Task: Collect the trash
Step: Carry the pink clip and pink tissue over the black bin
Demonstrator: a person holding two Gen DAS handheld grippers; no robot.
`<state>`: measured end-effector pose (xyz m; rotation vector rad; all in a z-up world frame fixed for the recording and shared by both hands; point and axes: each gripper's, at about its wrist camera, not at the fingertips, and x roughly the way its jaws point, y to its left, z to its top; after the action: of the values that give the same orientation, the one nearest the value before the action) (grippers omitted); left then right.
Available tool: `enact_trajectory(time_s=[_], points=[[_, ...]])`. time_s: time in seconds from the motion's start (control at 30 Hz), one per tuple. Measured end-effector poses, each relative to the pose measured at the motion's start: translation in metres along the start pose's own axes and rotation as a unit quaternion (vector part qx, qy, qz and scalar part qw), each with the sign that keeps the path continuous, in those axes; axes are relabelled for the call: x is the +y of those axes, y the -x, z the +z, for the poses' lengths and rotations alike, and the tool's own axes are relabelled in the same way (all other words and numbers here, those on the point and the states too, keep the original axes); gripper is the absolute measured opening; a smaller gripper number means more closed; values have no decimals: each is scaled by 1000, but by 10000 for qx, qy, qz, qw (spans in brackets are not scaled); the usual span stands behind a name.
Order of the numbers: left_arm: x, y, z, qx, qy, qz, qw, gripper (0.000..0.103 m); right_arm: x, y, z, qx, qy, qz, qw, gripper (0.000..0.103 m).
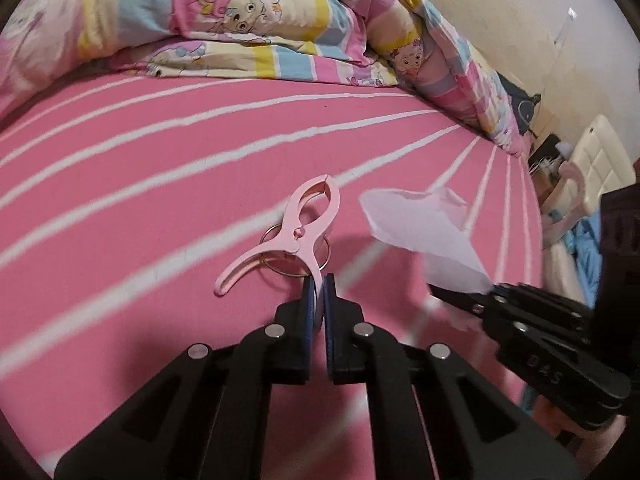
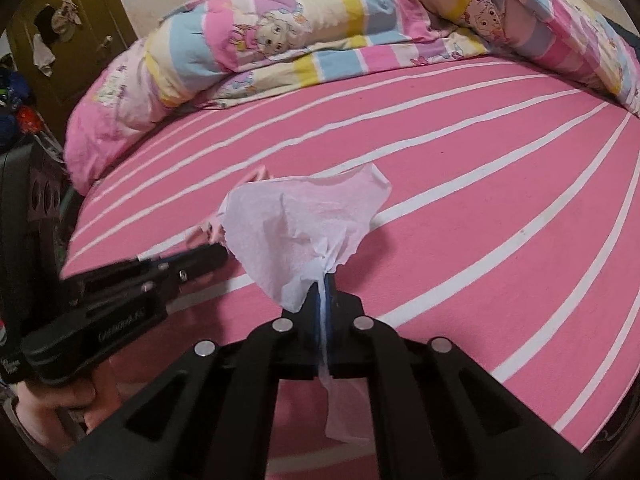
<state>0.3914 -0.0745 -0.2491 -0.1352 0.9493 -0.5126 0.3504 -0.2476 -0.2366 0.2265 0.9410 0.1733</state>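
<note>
My left gripper is shut on one handle of a pink plastic clothes clip with a metal ring, over the pink striped bed sheet. My right gripper is shut on a crumpled white tissue and holds it above the sheet. In the left wrist view the tissue and the right gripper are at the right, beside the clip. In the right wrist view the left gripper is at the left, and the tissue hides most of the clip.
A rumpled cartoon-print quilt lies along the far side of the bed, also in the right wrist view. A cream headboard and clutter are at the right. A yellow-green door with hanging clothes is at far left.
</note>
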Motion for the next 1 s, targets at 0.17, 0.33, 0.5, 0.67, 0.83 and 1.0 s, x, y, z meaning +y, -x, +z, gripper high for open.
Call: enact_trajectory(time_s=[0.17,0.33,0.5,0.67,0.83,1.0], points=[[-16,50,-25,-42,274,-48,9996,4,22,41,-17,-38,-125,310,9994,2],[-50,107,-50,-117,267,-109,9995,4,45,103,-41,-67,18,393,9992,2],[-96,157,-68,-212,241,-354,9989,4,47,176,-67,-129,-121,450,9988,2],[-152,193,-88,-247,73,-612,9978,4,41,246,-93,-329,-112,326,9989,2],[-200,208,-115,-207,-95,-861,9960,4,26,302,-120,-497,-116,110,9986,2],[-241,206,-142,-49,-168,-1119,9936,4,-5,345,-149,-589,-309,-64,9978,2]])
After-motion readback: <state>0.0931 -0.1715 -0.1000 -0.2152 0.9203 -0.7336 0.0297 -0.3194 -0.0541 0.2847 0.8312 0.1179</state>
